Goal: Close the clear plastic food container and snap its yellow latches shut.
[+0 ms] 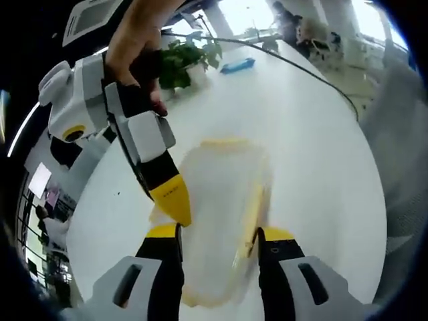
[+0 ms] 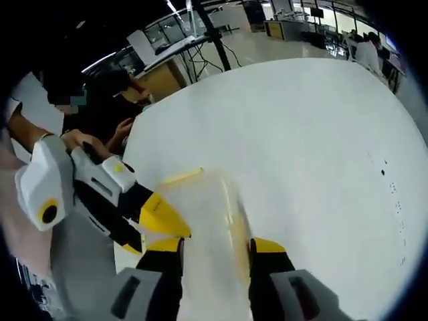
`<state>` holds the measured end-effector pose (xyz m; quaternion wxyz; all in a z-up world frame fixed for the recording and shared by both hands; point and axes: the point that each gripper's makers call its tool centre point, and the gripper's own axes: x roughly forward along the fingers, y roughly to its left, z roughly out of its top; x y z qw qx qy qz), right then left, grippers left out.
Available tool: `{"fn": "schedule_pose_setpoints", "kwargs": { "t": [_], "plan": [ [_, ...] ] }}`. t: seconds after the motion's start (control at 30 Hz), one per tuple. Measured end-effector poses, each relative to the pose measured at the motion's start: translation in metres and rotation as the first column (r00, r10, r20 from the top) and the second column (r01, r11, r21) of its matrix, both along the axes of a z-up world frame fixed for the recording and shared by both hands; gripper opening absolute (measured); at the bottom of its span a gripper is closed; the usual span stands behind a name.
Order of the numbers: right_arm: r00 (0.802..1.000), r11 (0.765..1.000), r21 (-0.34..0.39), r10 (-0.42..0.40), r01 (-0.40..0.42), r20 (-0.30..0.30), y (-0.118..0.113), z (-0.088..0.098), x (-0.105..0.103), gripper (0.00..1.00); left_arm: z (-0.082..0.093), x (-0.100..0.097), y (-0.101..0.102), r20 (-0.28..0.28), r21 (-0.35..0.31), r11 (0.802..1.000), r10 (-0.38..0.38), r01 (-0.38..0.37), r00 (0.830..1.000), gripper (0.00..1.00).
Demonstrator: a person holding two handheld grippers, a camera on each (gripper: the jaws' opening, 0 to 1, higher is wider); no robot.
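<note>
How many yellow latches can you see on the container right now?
2 in the left gripper view: one latch on the container's far edge, one latch on its right side. Others may be hidden by the jaws.

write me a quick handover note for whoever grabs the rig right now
Left tool: open, jaws straddling the clear container on the white table.
Right tool: open, jaws either side of the same container; its tip shows at the container's edge in the left gripper view.
Done: lid looks down on the container.
Left: yellow latches; blur hides whether any are snapped, so check and press each.
</note>
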<state>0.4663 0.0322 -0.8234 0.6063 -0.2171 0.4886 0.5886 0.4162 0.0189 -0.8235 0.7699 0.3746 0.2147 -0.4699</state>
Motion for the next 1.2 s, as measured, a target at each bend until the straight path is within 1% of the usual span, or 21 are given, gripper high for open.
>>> {"fn": "schedule_pose_setpoints", "kwargs": {
  "t": [0.07,0.17,0.23,0.3,0.4,0.53,0.6,0.63,0.67,0.7,0.73,0.77,0.8,0.83,0.87,0.93,0.97,1.03,1.1,1.13,1.2],
  "plan": [
    [0.999,1.000,0.004,-0.019,0.019,0.028,-0.001,0.001,0.000,0.37,0.001,0.000,0.000,-0.003,0.004,1.000,0.002,-0.002,1.000,0.40],
    [0.997,0.998,0.018,-0.061,0.060,0.048,-0.003,0.002,0.002,0.37,0.001,0.000,0.000,-0.006,0.009,1.000,0.005,-0.005,1.000,0.41],
    [0.995,0.997,0.012,-0.078,0.077,0.061,-0.003,0.002,0.002,0.38,0.002,0.000,-0.001,-0.031,-0.023,0.999,0.025,-0.026,0.999,0.41],
    [0.993,0.997,0.013,-0.075,0.074,0.090,-0.003,0.003,0.001,0.38,0.003,0.000,-0.001,-0.037,-0.027,0.999,0.022,-0.023,0.999,0.41],
    [0.989,0.997,0.026,-0.074,0.072,0.126,-0.003,0.005,0.001,0.38,0.002,-0.001,-0.002,-0.031,-0.011,1.000,0.011,-0.011,0.999,0.42],
    [0.974,0.986,0.052,-0.162,0.155,0.157,-0.006,0.006,0.005,0.41,0.003,-0.002,-0.002,-0.015,-0.005,1.000,-0.002,0.002,1.000,0.43],
    [0.959,0.975,0.082,-0.219,0.207,0.179,-0.008,0.007,0.010,0.44,0.005,-0.002,-0.001,-0.023,-0.005,1.000,0.016,-0.016,1.000,0.42],
    [0.951,0.966,0.095,-0.252,0.239,0.178,-0.010,0.007,0.011,0.45,0.006,-0.002,0.001,-0.038,-0.009,1.000,0.027,-0.028,0.999,0.42],
    [0.935,0.947,0.119,-0.314,0.297,0.166,-0.011,0.009,0.013,0.46,0.007,-0.004,0.003,-0.059,-0.023,0.999,0.045,-0.046,0.997,0.42],
    [0.930,0.943,0.126,-0.327,0.309,0.166,-0.011,0.010,0.014,0.46,0.008,-0.004,0.004,-0.061,-0.027,0.998,0.047,-0.049,0.997,0.42],
    [0.900,0.909,0.185,-0.403,0.373,0.166,-0.010,0.017,0.021,0.46,0.013,-0.005,0.006,-0.071,-0.060,0.996,0.059,-0.064,0.996,0.43],
    [0.887,0.893,0.210,-0.434,0.399,0.161,-0.010,0.020,0.023,0.46,0.016,-0.005,0.006,-0.072,-0.076,0.995,0.064,-0.070,0.995,0.43],
    [0.862,0.862,0.238,-0.487,0.449,0.138,-0.011,0.024,0.024,0.46,0.022,-0.005,0.008,-0.079,-0.109,0.990,0.082,-0.091,0.993,0.43],
    [0.846,0.841,0.252,-0.519,0.479,0.124,-0.012,0.026,0.026,0.46,0.023,-0.005,0.008,-0.082,-0.120,0.988,0.089,-0.098,0.993,0.43],
    [0.833,0.826,0.247,-0.543,0.507,0.106,-0.013,0.027,0.023,0.46,0.028,-0.004,0.011,-0.099,-0.155,0.978,0.123,-0.138,0.987,0.43],
    [0.833,0.832,0.245,-0.537,0.497,0.134,-0.017,0.028,0.022,0.46,0.033,-0.004,0.013,-0.118,-0.201,0.966,0.143,-0.164,0.983,0.44],
    [0.825,0.831,0.244,-0.542,0.499,0.159,-0.020,0.030,0.022,0.46,0.035,-0.002,0.015,-0.124,-0.213,0.960,0.160,-0.184,0.979,0.44],
    [0.821,0.828,0.247,-0.547,0.503,0.164,-0.021,0.033,0.019,0.46,0.037,0.000,0.023,-0.134,-0.228,0.947,0.199,-0.226,0.971,0.46],
    [0.815,0.821,0.263,-0.555,0.506,0.167,-0.021,0.037,0.015,0.46,0.037,0.003,0.030,-0.131,-0.233,0.940,0.224,-0.250,0.966,0.48],
    [0.815,0.822,0.264,-0.554,0.505,0.167,-0.021,0.037,0.014,0.46,0.037,0.003,0.033,-0.127,-0.227,0.940,0.230,-0.254,0.965,0.48],
    [0.818,0.831,0.257,-0.544,0.494,0.188,-0.023,0.037,0.010,0.46,0.035,0.003,0.038,-0.103,-0.206,0.948,0.227,-0.244,0.968,0.48]
  ]
}}
